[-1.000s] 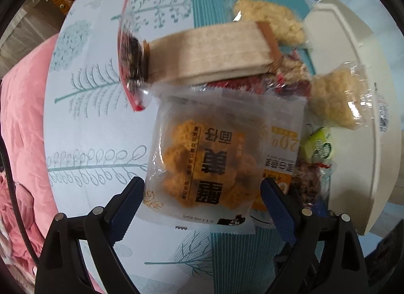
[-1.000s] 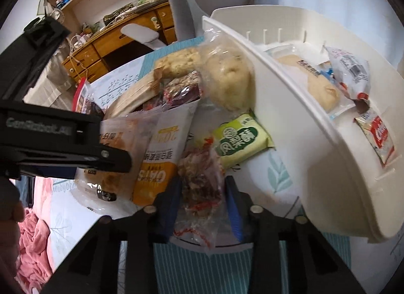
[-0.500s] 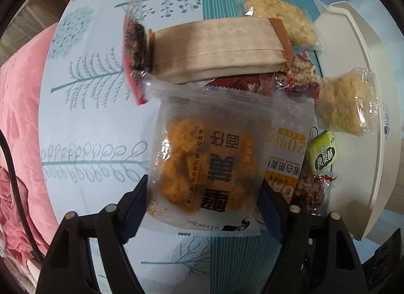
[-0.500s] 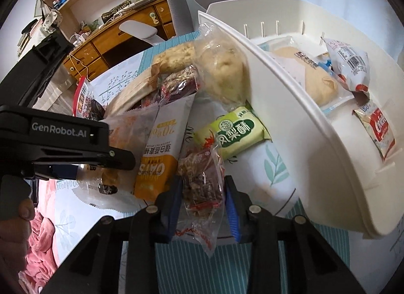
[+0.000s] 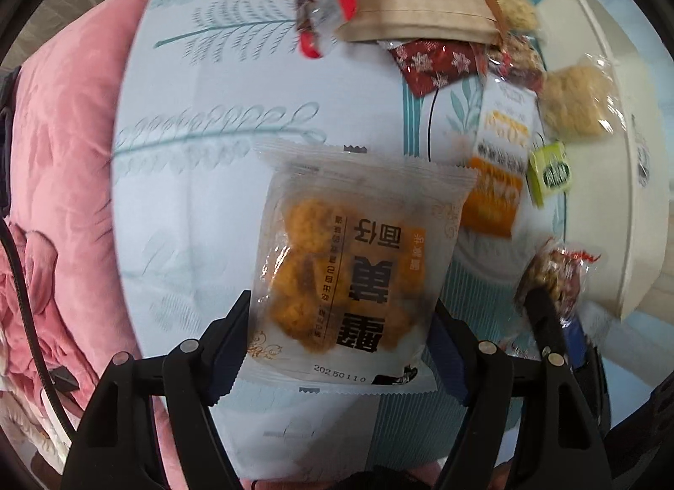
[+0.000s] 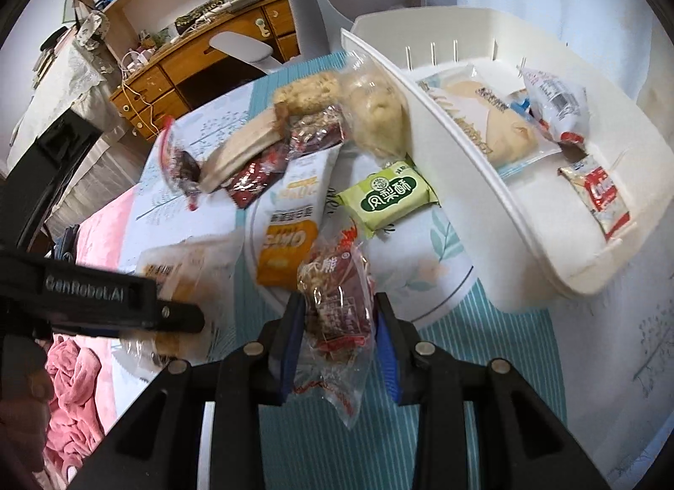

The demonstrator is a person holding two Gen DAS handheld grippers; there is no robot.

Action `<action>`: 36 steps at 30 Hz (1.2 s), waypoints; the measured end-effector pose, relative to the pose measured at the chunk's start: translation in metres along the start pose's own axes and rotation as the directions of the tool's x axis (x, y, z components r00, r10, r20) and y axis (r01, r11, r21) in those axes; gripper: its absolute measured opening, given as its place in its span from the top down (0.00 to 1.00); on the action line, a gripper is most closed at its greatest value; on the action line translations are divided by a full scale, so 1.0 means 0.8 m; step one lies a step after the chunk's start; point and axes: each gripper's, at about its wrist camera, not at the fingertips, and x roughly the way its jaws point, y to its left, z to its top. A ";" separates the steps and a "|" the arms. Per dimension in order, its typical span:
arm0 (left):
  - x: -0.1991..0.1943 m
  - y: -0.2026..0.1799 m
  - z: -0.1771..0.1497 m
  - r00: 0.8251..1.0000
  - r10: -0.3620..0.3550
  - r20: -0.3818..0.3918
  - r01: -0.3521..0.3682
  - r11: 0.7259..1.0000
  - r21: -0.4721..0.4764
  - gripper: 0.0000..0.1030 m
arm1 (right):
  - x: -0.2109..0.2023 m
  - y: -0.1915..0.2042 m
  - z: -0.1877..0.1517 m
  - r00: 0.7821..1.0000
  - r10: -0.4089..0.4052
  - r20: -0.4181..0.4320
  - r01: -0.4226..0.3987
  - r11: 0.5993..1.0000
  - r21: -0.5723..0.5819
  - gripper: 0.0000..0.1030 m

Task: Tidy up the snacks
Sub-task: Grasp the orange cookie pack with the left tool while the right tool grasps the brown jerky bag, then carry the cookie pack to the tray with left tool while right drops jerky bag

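Your left tongs (image 5: 341,338) grasp the orange snack pack (image 5: 349,271) at lower centre, while your right tongs (image 6: 339,334) are clenched on a nut packet (image 6: 337,300).

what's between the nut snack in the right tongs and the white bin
Nothing visible blocks it. The nut snack, clamped in the right tongs, hangs above the table; only the bin's near wall lies between, and the green packet sits low beside it.

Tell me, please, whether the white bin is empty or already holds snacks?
Not empty: the bin holds at least three packets, including a bread pack.
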 end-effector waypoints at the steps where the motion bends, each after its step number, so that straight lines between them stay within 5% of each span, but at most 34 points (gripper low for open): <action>1: -0.004 0.005 -0.010 1.000 -0.004 0.007 0.004 1.000 0.000 0.27 | -0.007 0.002 -0.001 1.000 0.001 0.006 -0.001 1.000 -0.003 0.68; 8: -0.059 0.037 -0.064 0.996 -0.036 0.085 0.036 0.999 -0.002 0.27 | -0.060 0.017 -0.014 0.997 0.011 0.080 -0.007 0.998 -0.054 0.68; 18: -0.165 0.025 -0.136 0.977 -0.110 0.186 0.108 0.994 0.019 0.27 | -0.143 0.020 -0.042 0.980 0.018 0.199 0.006 0.993 -0.118 0.68; 36: -0.225 -0.113 -0.169 0.919 -0.195 0.344 0.195 0.980 0.034 0.27 | -0.214 -0.068 0.005 0.946 0.088 0.312 -0.013 0.972 -0.235 0.68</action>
